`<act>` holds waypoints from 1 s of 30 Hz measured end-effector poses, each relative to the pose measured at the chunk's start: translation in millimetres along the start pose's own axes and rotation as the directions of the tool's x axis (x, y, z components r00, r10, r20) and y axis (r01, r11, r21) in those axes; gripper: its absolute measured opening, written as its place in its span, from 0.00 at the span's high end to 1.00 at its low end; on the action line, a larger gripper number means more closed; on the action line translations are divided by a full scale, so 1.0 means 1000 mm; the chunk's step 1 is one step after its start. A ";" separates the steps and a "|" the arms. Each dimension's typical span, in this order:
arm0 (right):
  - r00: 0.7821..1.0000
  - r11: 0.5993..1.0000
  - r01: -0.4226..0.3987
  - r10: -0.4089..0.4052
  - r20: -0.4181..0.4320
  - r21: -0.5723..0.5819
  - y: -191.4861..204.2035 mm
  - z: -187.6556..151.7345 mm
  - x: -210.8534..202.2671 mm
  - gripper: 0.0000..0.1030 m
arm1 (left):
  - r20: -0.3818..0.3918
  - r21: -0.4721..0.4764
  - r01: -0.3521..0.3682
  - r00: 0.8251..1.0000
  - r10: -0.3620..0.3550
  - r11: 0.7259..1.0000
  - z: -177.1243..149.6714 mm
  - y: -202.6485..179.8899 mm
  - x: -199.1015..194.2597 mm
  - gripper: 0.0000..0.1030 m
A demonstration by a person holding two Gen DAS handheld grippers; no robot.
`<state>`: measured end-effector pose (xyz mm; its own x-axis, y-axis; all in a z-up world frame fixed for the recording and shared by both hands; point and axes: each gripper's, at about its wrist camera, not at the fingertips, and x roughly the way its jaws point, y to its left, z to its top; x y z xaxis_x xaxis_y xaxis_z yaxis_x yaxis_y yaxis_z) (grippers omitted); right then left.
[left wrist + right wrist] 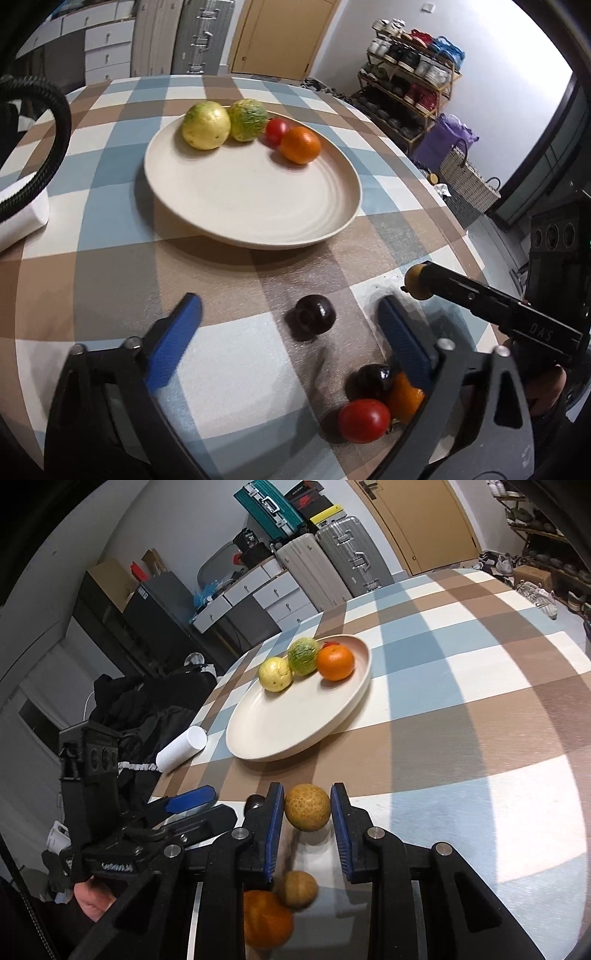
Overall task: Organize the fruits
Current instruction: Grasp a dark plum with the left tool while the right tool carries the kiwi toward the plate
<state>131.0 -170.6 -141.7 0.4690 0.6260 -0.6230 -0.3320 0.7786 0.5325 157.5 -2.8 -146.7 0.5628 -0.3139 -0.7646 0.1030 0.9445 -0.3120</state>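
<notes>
1. On the checked surface [122, 280] sits a cream plate [258, 206], toward the far side from me.
2. Plate holds four fruits along its far rim: a yellow-green fruit [205, 125], a greener mottled one [248, 119] touching it on the right, a small red tomato [276, 130], and an orange [300, 144] just in front of that tomato.
3. My left tongs [290, 325] are spread wide apart, not gripping anything. A dark plum [312, 316] sits on the surface between the blue pads [173, 343], touching neither.
4. Near my left tongs' right finger there's a little cluster: another dark plum [375, 380], an orange fruit [406, 397] partly hidden behind the finger, and a red tomato [364, 420] nearest to me.
5. My right tongs [307, 812] are clamped on a tan speckled round fruit [307, 806], pads pressed on both sides of it.
6. Below that in the right wrist view, a second tan fruit [297, 889] and an orange one [266, 917] lie on the surface, both a bit blurred.
7. White cylinder [181, 750] lies on its side at the left edge of the surface, just beside the plate.
</notes>
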 end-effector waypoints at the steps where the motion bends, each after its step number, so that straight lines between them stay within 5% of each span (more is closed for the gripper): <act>1: 1.000 1.000 0.005 -0.005 0.003 0.000 -0.001 -0.001 -0.002 0.74 | -0.006 0.003 0.006 1.000 -0.006 1.000 0.000 -0.001 0.001 0.22; 4: 1.000 1.000 0.004 -0.004 0.009 0.010 -0.006 -0.003 -0.006 0.74 | -0.027 0.008 0.026 0.999 -0.026 1.000 0.002 -0.003 0.006 0.33; 8: 1.000 1.000 -0.004 0.003 0.010 0.019 -0.007 -0.004 -0.008 0.74 | -0.029 -0.003 0.034 0.999 -0.034 0.999 0.002 -0.001 0.008 0.37; 13: 1.000 1.000 -0.020 0.020 0.013 0.021 -0.007 -0.004 -0.009 0.74 | -0.045 0.019 0.057 0.997 -0.056 0.998 0.001 -0.002 0.011 0.64; 18: 1.000 0.999 -0.028 0.028 0.011 0.023 -0.007 -0.004 -0.010 0.74 | -0.061 0.020 0.091 0.994 -0.090 0.996 0.001 -0.002 0.013 0.79; 30: 1.000 0.999 -0.029 0.029 0.003 0.014 -0.003 -0.003 -0.007 0.74 | 0.024 0.016 0.100 0.995 -0.100 0.995 0.011 0.010 -0.016 0.79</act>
<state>126.4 -177.1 -140.9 0.4618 0.6484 -0.6052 -0.3345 0.7592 0.5583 158.7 13.0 -131.9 0.5691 -0.4046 -0.7158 0.1715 0.9098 -0.3779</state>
